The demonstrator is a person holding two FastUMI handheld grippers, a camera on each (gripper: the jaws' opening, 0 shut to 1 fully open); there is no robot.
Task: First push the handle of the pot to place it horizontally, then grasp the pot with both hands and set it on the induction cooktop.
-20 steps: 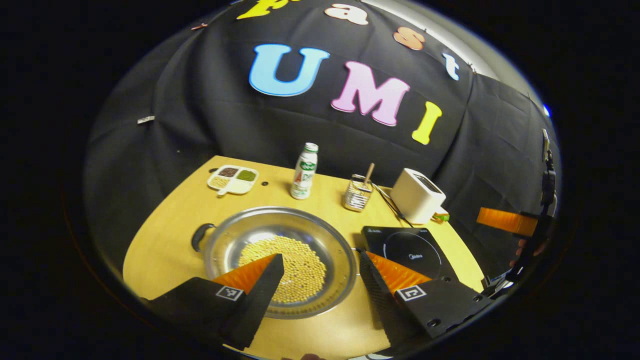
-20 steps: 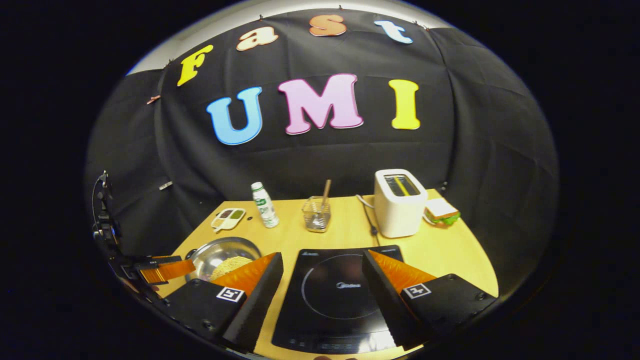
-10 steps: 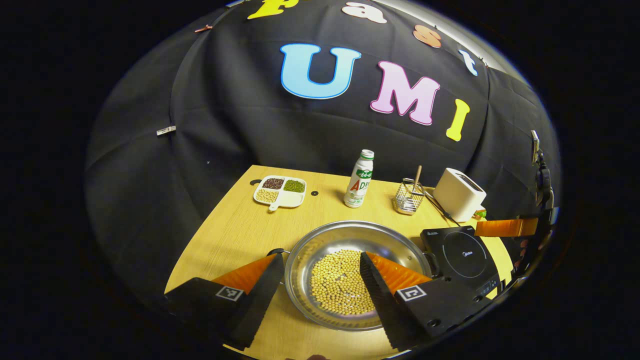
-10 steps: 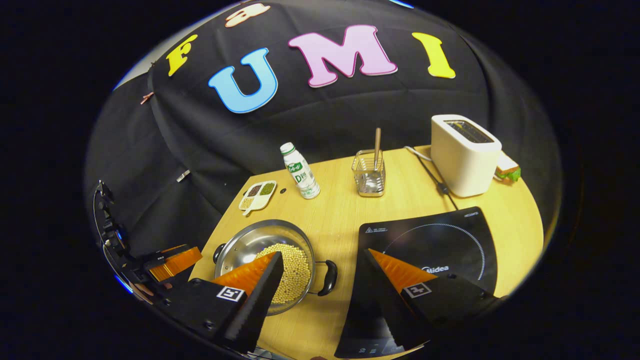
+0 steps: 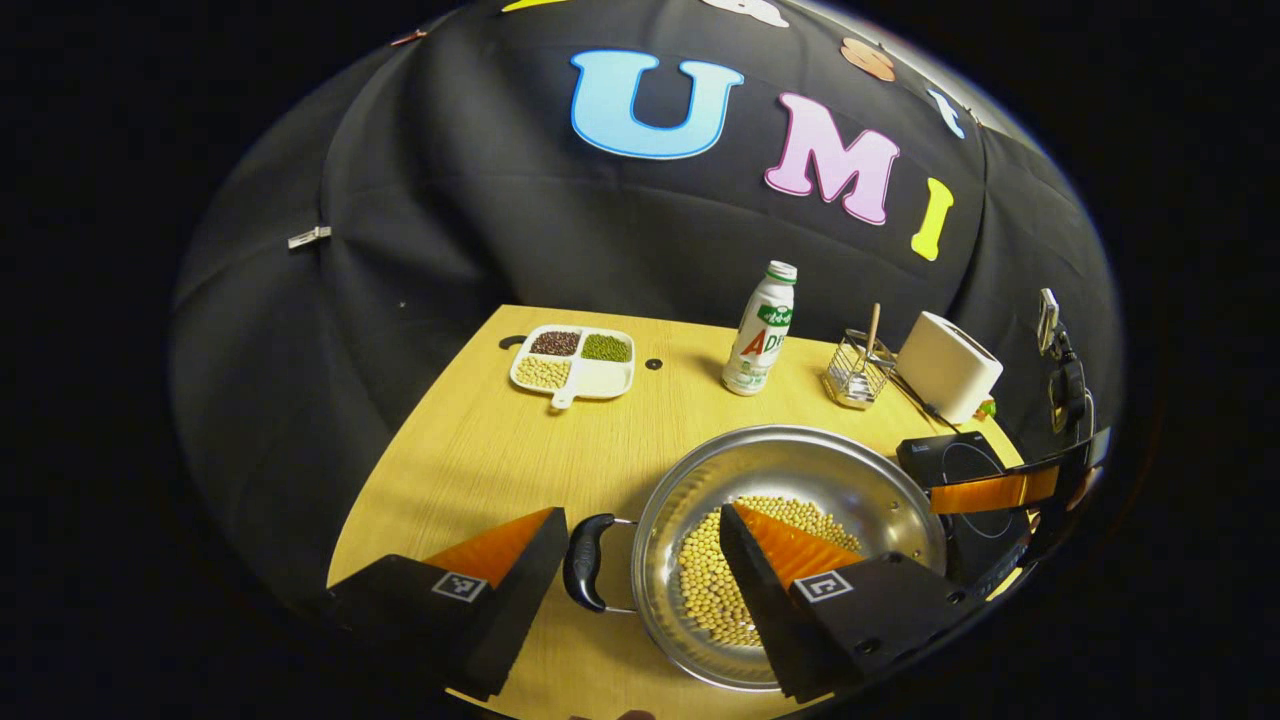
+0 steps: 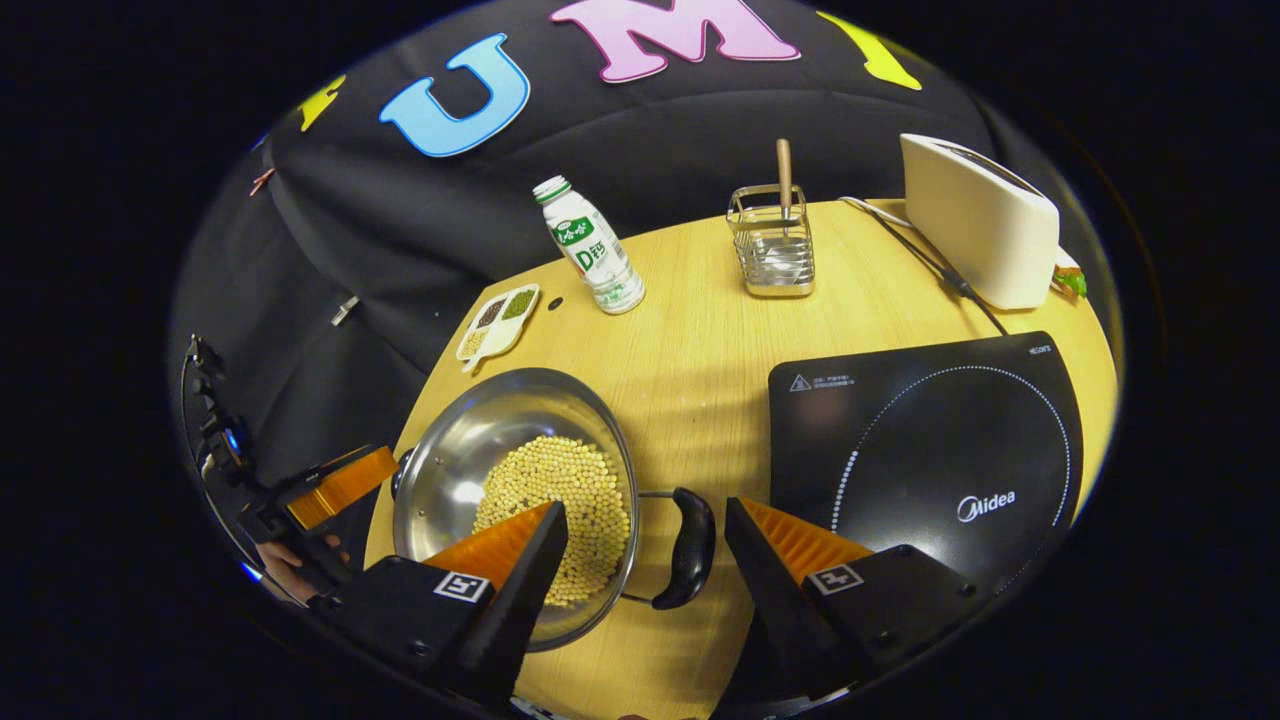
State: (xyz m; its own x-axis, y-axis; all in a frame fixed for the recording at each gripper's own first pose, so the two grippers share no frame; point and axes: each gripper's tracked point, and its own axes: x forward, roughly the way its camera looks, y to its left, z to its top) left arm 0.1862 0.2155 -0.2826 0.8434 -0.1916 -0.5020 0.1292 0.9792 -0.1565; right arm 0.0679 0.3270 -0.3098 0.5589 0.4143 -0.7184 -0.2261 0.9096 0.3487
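In the left gripper view the left gripper (image 5: pixel 642 525) has its jaws wide apart, one on each side of the pot's near black handle (image 5: pixel 583 562), with no finger touching it. Its right finger overlaps the pot (image 5: pixel 790 470) in the picture, covering part of the yellow beans (image 5: pixel 715 580); whether it touches the rim cannot be told.

In the right gripper view the right gripper (image 6: pixel 645 520) is also spread wide, with the pot's other handle (image 6: pixel 690 548) in the gap between its fingers and clear of both. Its left finger hides the near edge of the pot (image 6: pixel 470 440) and some of the beans (image 6: pixel 560 490).

The pot stands on the table (image 6: pixel 690 330), just beside the cooktop (image 6: pixel 930 440) and not on it. Its handles point sideways, level with the rim.

In the left gripper view the right gripper shows far off at the right edge as an orange finger (image 5: pixel 990 492), hiding part of the cooktop (image 5: pixel 950 460); its state is hard to make out from there. In the right gripper view the left gripper's orange finger (image 6: pixel 340 485) and a hand (image 6: pixel 290 560) show at the left edge, partly cut off.
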